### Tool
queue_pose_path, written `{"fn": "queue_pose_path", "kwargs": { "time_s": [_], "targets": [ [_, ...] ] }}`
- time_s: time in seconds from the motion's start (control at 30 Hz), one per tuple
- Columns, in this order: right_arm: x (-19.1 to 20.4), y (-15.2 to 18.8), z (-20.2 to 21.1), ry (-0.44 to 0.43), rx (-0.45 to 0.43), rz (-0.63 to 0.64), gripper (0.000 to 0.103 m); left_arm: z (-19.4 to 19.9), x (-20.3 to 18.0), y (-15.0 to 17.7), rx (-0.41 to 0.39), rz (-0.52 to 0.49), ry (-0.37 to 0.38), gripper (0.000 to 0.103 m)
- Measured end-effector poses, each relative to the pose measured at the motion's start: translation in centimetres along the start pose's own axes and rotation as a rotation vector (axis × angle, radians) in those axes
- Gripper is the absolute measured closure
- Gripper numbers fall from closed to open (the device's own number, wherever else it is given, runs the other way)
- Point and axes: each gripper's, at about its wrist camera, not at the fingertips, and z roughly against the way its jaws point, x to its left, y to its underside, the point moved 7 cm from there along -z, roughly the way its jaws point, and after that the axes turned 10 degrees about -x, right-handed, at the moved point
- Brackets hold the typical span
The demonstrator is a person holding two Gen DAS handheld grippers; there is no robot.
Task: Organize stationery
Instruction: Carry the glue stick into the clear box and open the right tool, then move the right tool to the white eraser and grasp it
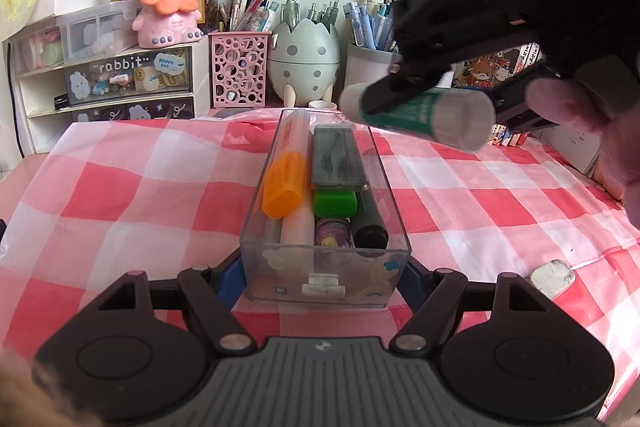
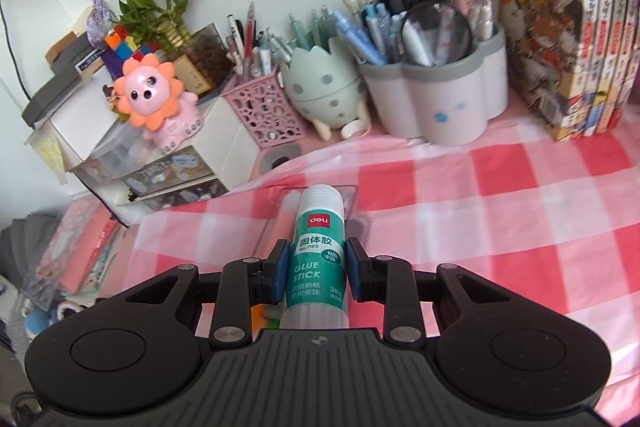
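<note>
Left gripper (image 1: 324, 275) clamped the near end of a clear plastic tray (image 1: 256, 227) of markers on the checked table (image 1: 120, 187). Right gripper (image 2: 316, 273) gripped a green-and-white glue stick (image 2: 318, 259), capped white, held above the tray's far end.

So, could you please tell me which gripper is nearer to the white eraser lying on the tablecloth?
Left. The left gripper clamps the clear box with the eraser just beside its right finger; the right gripper hangs above the box's far end, holding the glue stick.
</note>
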Motion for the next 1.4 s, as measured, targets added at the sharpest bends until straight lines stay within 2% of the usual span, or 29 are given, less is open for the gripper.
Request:
{"fn": "queue_pose_path", "kwargs": {
  "time_s": [0.33, 0.47, 0.87, 1.03, 1.1, 1.4],
  "targets": [
    [0.5, 0.1, -2.3, 0.038, 0.033, -0.09, 0.073, 0.0, 0.0, 0.0, 0.0, 0.0, 0.0, 0.054],
    [1.0, 0.2, -2.7, 0.026, 0.049, -0.093, 0.071, 0.0, -0.1, 0.0, 0.0, 0.001, 0.002, 0.054],
    [1.0, -0.8, -1.4, 0.006, 0.009, -0.066, 0.07, 0.1, -0.1, 0.1, -0.001, 0.003, 0.006, 0.054],
    [0.1, -0.9, -0.8, 0.019, -0.001, -0.063, 0.061, 0.1, -0.1, 0.1, -0.001, 0.003, 0.006, 0.054],
    [-0.4, -1.0, -0.4, 0.026, -0.007, -0.06, 0.054, 0.1, -0.1, 0.1, -0.001, 0.003, 0.006, 0.054],
    [-3.0, -0.5, 1.2, 0.066, -0.016, -0.051, 0.045, 0.1, -0.1, 0.1, -0.001, 0.003, 0.006, 0.054]
  ]
}}
